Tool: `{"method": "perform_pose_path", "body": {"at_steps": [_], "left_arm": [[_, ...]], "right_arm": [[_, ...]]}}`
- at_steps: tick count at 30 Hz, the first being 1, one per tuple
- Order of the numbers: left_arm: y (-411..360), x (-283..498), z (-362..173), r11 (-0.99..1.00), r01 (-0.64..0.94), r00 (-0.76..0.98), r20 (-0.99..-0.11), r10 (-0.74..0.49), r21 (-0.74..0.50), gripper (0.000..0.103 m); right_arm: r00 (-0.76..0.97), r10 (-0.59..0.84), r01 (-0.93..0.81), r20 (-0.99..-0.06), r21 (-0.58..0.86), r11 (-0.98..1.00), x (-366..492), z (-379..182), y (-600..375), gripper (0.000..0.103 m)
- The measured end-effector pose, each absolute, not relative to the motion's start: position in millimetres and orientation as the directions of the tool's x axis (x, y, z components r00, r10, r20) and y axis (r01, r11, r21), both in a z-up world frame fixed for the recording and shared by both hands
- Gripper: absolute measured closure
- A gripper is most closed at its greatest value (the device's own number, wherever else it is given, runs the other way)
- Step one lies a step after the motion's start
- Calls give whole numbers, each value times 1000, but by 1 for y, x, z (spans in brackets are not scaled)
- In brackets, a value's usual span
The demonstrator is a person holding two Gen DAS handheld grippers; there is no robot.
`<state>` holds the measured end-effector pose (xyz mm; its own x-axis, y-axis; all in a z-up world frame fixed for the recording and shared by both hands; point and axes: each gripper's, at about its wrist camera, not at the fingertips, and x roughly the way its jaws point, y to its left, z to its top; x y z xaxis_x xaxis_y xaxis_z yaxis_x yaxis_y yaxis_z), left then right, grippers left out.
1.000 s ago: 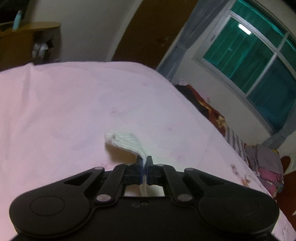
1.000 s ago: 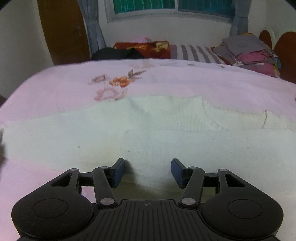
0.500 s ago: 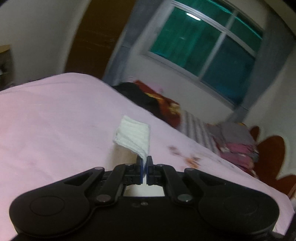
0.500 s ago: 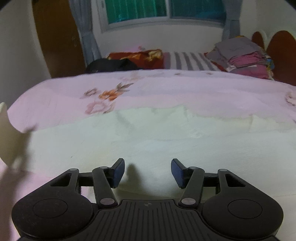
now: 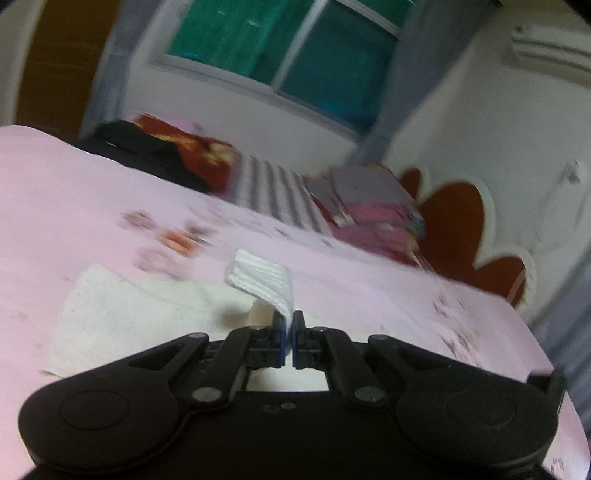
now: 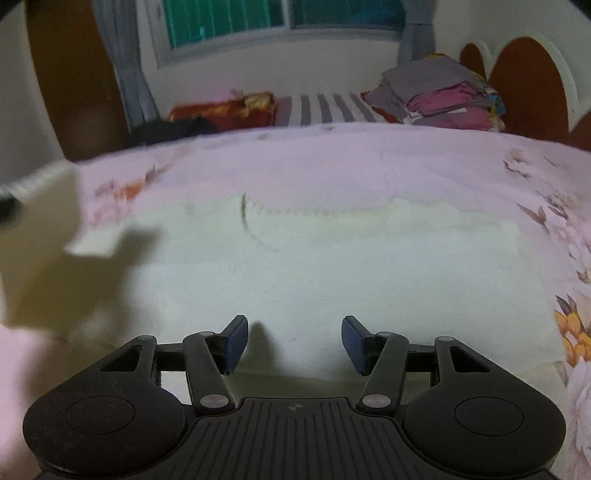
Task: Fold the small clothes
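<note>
A cream knit garment point(image 6: 295, 266) lies flat on the pink bed sheet point(image 6: 332, 162), its neckline towards the far side. My left gripper point(image 5: 289, 325) is shut on the garment's ribbed sleeve cuff point(image 5: 262, 282) and holds it lifted above the rest of the garment point(image 5: 110, 314). The lifted sleeve point(image 6: 40, 229) also shows at the left edge of the right wrist view, casting a shadow on the garment. My right gripper point(image 6: 294, 334) is open and empty, low over the garment's near edge.
A stack of folded clothes point(image 6: 443, 96) sits at the far right of the bed by a red and white headboard point(image 6: 532, 81). Striped and red bedding point(image 6: 325, 107) and a dark item point(image 6: 173, 129) lie below the window point(image 6: 280, 18).
My left gripper has swung to the right with the sleeve cuff, carrying it over the garment body. The lifted sleeve has entered the right wrist view. My right gripper stays open and has shifted slightly.
</note>
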<state>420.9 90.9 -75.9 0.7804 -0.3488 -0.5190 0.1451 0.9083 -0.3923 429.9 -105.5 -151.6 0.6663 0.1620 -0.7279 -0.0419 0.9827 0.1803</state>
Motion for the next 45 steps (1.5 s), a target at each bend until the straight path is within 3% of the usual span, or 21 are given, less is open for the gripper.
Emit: {"method": "perform_pose_path", "body": {"at_steps": [5, 8, 15, 19, 26, 36, 45], "left_arm": [[35, 427, -112, 916, 213, 691, -610, -387, -340, 98], [16, 424, -128, 930, 228, 656, -660, -365, -288, 82], [24, 405, -118, 949, 220, 674, -668, -316, -226, 69], [50, 387, -119, 974, 153, 694, -683, -228, -169, 69], [85, 371, -132, 990, 39, 688, -715, -123, -132, 69], [101, 369, -141, 993, -17, 686, -724, -76, -120, 69], [101, 371, -145, 993, -45, 691, -721, -50, -112, 68]], "right_arm": [[687, 192, -21, -701, 245, 969, 418, -136, -144, 47], [686, 206, -19, -698, 266, 964, 413, -131, -159, 47], [666, 259, -18, -700, 331, 943, 412, -134, -172, 47], [626, 341, -33, -702, 413, 910, 417, -139, -166, 47], [577, 380, -51, -723, 432, 900, 425, -148, -142, 47], [552, 465, -95, -692, 501, 860, 421, -139, -121, 47], [589, 378, -119, -715, 386, 915, 415, -140, -102, 50]]}}
